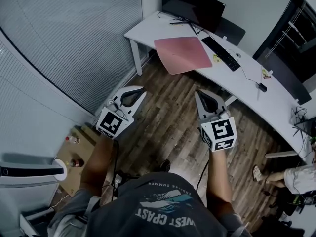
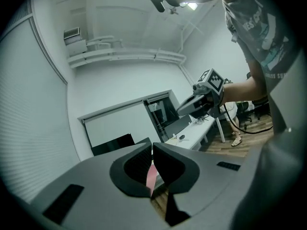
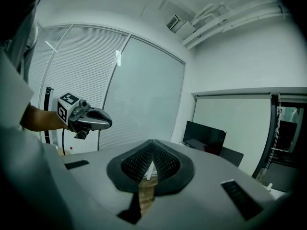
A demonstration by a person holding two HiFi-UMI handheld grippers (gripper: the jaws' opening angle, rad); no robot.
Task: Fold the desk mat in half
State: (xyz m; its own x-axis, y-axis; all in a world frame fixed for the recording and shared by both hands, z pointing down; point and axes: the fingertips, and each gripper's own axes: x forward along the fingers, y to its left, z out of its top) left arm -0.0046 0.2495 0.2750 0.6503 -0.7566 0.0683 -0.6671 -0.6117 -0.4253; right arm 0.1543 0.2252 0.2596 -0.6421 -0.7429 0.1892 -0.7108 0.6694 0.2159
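Observation:
A pink desk mat (image 1: 183, 54) lies flat on the white desk (image 1: 247, 85), its near edge hanging over the desk's front. A strip of the mat (image 2: 150, 177) shows between the jaws in the left gripper view. My left gripper (image 1: 139, 91) is held over the wooden floor, left of and short of the mat, its jaws shut and empty. My right gripper (image 1: 199, 94) hovers just below the mat's near edge, also shut with nothing in it. Each gripper shows in the other's view: the right gripper (image 2: 184, 110) and the left gripper (image 3: 106, 122).
A black monitor (image 1: 193, 5) and keyboard (image 1: 220, 53) stand on the desk beside the mat. A dark chair (image 1: 281, 75) sits behind the desk. A cardboard box (image 1: 74, 154) with bottles lies at my left. A seated person's leg (image 1: 276, 174) is at the right.

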